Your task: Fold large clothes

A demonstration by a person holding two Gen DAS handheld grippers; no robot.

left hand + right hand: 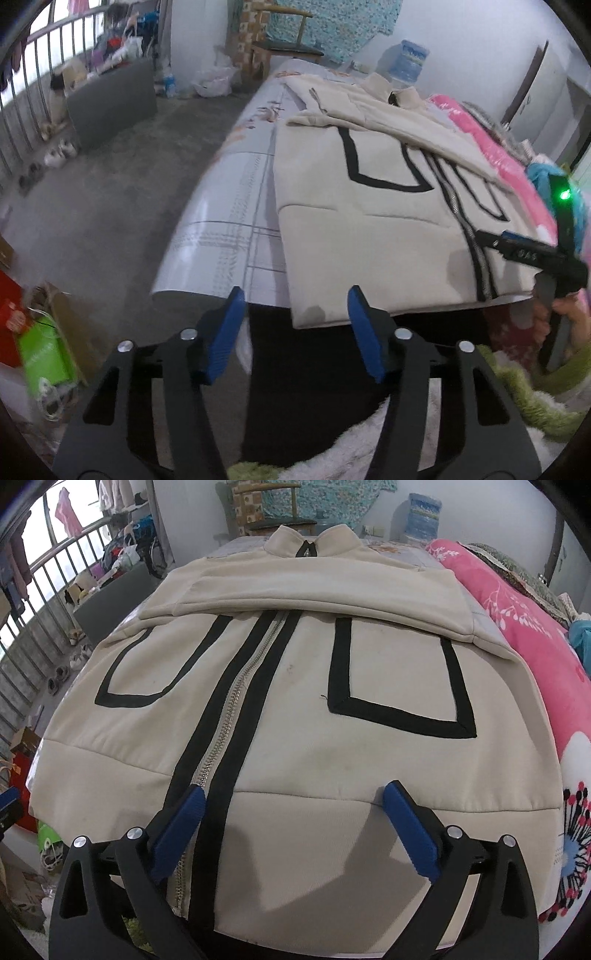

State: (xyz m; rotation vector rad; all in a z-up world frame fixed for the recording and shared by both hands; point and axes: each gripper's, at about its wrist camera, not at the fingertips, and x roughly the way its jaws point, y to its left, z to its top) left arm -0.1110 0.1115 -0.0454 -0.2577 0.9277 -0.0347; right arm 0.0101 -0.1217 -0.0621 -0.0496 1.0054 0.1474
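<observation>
Lying flat on the bed (221, 206): one cream jacket (295, 709), sleeves folded across | left gripper (295, 325) jaws apart, empty | right gripper (295, 823) jaws apart over near hem

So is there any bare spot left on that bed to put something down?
Yes: a bare strip of grey printed sheet between the cream zip jacket and the bed's floor-side edge. The other side is crowded by the pink floral quilt. Both grippers, left and right, hang open.
</observation>
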